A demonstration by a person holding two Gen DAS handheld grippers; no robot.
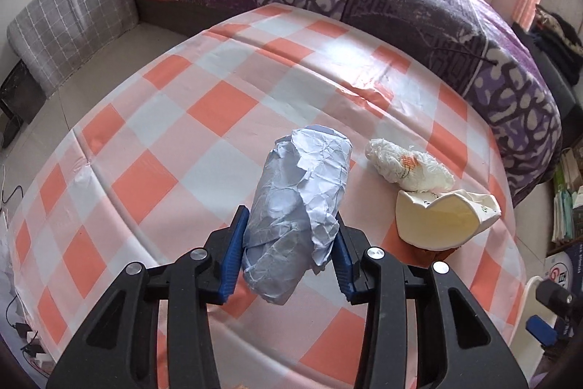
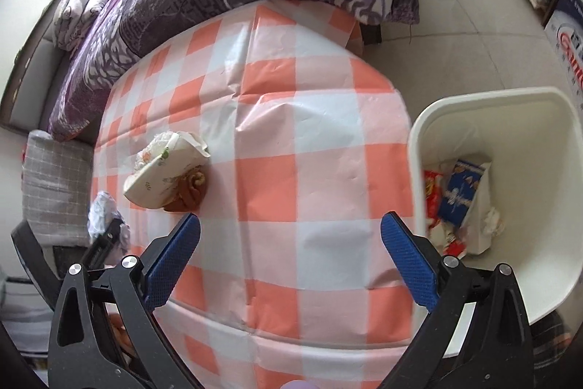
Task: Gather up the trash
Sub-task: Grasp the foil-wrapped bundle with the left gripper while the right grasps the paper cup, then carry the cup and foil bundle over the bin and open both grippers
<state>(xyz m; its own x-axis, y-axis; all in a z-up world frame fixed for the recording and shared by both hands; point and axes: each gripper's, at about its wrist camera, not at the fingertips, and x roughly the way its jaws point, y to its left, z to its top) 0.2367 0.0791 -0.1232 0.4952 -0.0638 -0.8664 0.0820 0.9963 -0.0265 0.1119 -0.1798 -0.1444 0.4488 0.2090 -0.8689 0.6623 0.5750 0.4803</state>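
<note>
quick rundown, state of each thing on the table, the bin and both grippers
left gripper: shut on crumpled paper
crumpled paper: gripped, lifted off the table
right gripper: open, empty
paper cup: crushed, on its side
tissue wad: balled up, lying behind the cup
bin: open-topped, partly filled with wrappers

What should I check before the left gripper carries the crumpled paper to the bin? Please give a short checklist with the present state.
1. Jaws of the left gripper closed on the crumpled paper: ok, both blue pads press its sides.
2. Paper lifted clear of the table: cannot tell.
3. White bin open, with room: ok, only some wrappers at the bottom.
4. Right gripper empty: ok, jaws wide open, nothing between them.
5. Path to the bin free: not ok, the right gripper hangs over the table beside the bin.
6. Trash left on the table: crushed paper cup and tissue wad, not ok.
</note>
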